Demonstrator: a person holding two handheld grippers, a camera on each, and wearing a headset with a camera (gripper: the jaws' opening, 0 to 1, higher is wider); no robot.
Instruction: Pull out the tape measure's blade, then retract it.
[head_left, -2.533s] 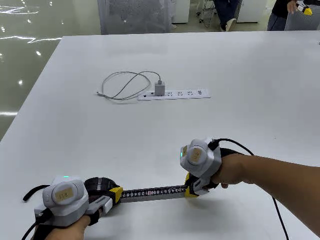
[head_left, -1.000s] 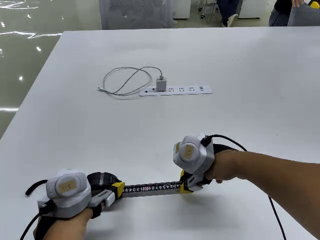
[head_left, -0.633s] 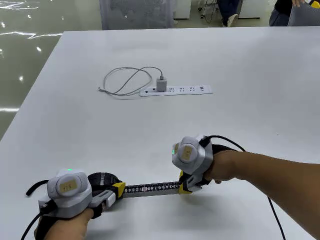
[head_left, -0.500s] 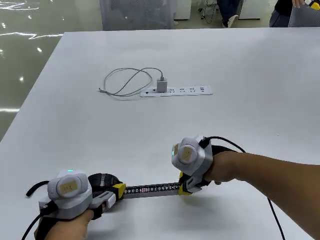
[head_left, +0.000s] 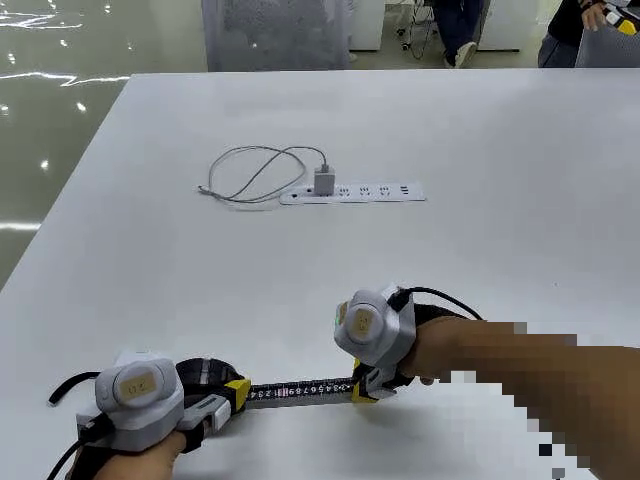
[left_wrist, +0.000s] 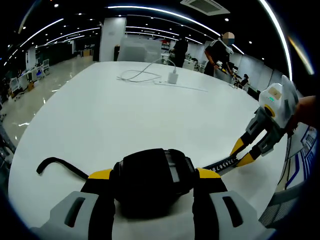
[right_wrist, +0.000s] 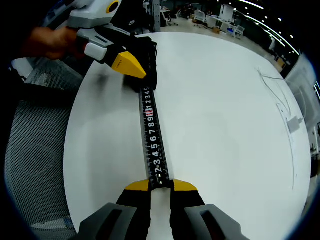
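The tape measure's black case (head_left: 203, 374) lies near the white table's front edge, and my left gripper (head_left: 222, 400) is shut on it. In the left gripper view the case (left_wrist: 152, 181) sits between the yellow-tipped fingers (left_wrist: 100, 174). A short stretch of blade (head_left: 300, 389) runs right from the case to my right gripper (head_left: 361, 391), which is shut on the blade's end. In the right gripper view the numbered blade (right_wrist: 152, 145) lies flat on the table, leading from my right gripper (right_wrist: 160, 186) to the case (right_wrist: 146, 57).
A white power strip (head_left: 352, 192) with a charger and a looped cable (head_left: 255, 170) lies mid-table. The case's black strap (head_left: 70, 386) trails left. The table's left edge (head_left: 60, 215) drops to a glossy floor. A mesh chair (right_wrist: 35, 175) stands close by. People stand beyond the far edge.
My right gripper has moved left toward the case, still holding the blade's end. The visible stretch of blade is shorter. My left gripper keeps the case in place.
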